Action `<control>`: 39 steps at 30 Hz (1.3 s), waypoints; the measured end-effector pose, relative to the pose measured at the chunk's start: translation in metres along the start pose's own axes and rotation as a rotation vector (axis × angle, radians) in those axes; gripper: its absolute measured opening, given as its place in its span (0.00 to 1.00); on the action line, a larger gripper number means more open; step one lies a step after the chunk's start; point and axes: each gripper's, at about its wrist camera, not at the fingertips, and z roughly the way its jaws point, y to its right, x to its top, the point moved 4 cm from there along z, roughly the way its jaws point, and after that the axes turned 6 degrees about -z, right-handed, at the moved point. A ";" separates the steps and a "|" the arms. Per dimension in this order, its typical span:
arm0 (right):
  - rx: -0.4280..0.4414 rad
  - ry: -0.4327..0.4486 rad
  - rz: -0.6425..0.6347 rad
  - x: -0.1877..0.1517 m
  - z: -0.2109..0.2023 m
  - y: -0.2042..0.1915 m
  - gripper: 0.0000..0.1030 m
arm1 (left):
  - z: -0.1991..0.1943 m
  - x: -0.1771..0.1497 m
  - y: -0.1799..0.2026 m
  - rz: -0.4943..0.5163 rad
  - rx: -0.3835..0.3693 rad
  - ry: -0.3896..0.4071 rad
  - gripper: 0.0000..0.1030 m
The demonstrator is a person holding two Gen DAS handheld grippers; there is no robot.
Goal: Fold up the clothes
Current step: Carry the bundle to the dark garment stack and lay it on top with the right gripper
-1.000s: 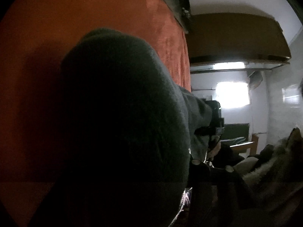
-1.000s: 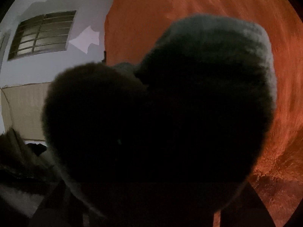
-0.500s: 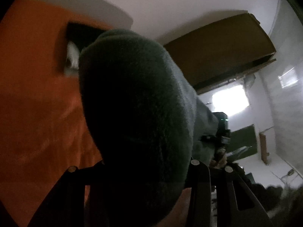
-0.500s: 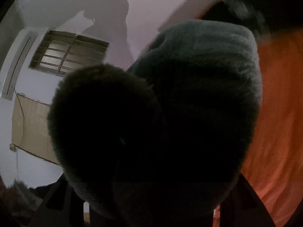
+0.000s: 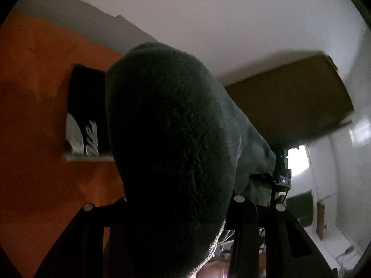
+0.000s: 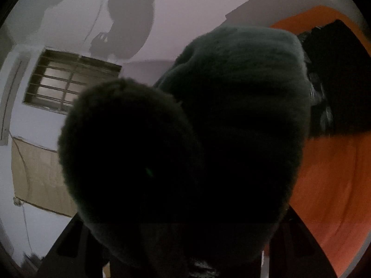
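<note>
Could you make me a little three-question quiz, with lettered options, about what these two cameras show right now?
1. Where is the barred window in the right wrist view? A upper left B lower right C centre
2. What colour is the bedspread? A blue B orange C white
3. How is the fleece garment held? A lying flat B bunched in both grippers C hung on a hook

Answers: 1 A, it sits left of the fleece. 2 B, orange fills the side. 3 B, fleece fills the left gripper and right gripper.

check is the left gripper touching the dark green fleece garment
Touching: in the left wrist view the dark green fleece garment bulges up from between the left gripper's fingers.
</note>
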 end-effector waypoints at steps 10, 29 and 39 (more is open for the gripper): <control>-0.048 -0.096 0.091 0.162 0.107 0.160 0.43 | 0.130 0.132 -0.125 -0.149 0.061 -0.006 0.45; -0.740 0.312 -0.125 0.178 0.058 0.129 0.83 | 0.053 0.196 -0.109 -0.001 0.600 0.314 0.62; -0.696 0.154 -0.265 0.220 0.200 0.152 0.70 | 0.230 0.184 -0.088 0.215 0.855 0.278 0.77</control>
